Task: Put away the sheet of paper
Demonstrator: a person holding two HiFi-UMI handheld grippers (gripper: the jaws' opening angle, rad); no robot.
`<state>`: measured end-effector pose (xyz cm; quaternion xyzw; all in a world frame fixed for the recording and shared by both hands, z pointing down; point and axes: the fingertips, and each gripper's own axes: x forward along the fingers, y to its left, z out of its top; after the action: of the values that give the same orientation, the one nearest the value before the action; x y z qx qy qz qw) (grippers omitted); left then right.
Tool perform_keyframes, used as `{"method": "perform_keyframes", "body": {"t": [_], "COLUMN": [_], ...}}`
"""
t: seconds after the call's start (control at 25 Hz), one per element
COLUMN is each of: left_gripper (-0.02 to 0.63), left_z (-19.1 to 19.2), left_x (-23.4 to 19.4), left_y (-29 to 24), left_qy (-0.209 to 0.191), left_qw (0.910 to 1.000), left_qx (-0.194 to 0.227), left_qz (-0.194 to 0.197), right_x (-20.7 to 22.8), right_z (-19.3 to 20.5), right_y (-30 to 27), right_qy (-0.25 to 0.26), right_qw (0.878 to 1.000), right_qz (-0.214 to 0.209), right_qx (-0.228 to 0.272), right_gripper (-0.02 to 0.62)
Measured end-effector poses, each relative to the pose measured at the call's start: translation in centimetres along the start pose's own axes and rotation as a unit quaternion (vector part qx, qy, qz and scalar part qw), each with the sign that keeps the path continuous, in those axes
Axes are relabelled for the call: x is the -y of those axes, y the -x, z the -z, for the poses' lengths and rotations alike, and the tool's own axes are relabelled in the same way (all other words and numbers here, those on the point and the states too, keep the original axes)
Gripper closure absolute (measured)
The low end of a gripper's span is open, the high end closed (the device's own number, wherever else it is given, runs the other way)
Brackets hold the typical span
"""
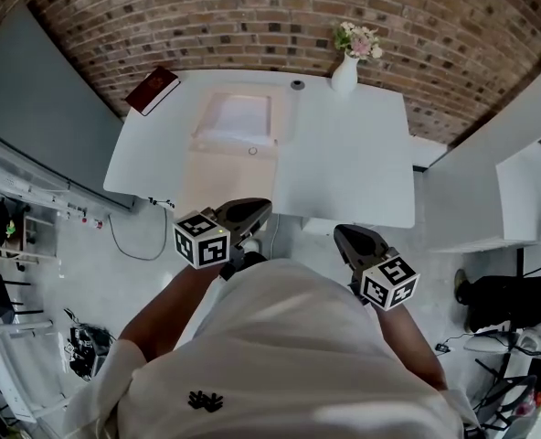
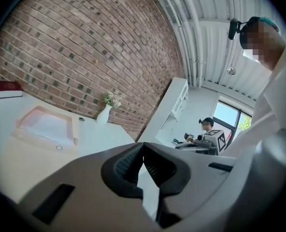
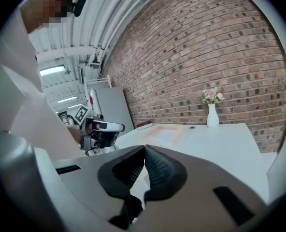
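Paper [image 1: 236,117] is seen lying in the tray [image 1: 200,138] on the white table [image 1: 344,172]. The left gripper [image 1: 261,208] and the right gripper [image 1: 341,233] are squeezed tight with nothing held, near the table's front edge.

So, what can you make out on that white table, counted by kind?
Book: 1
Vase of flowers: 1
Tray: 1
Small dark round thing: 1
Small ring: 1
Total: 5
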<state>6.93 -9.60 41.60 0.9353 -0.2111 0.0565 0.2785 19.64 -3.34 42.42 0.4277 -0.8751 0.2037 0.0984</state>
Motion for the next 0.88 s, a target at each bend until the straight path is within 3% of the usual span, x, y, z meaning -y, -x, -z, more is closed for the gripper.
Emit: {"method": "perform_keyframes", "body": {"t": [0.88], "left_gripper": [0.581], "left_z": [2.5], "left_x": [1.4], "left_y": [-1.3], "left_qy": [-0.042], "left_qw": [0.9986], "left_qx": [-0.031], "left_qz": [0.012], "right_x": [-0.1], "right_z": [1.1], "right_y": [0.3], "right_qy": [0.002], "right_qw": [1.0], "right_qz": [-0.004], "right_qx": [-0.004], "right_gripper": [0.568]}}
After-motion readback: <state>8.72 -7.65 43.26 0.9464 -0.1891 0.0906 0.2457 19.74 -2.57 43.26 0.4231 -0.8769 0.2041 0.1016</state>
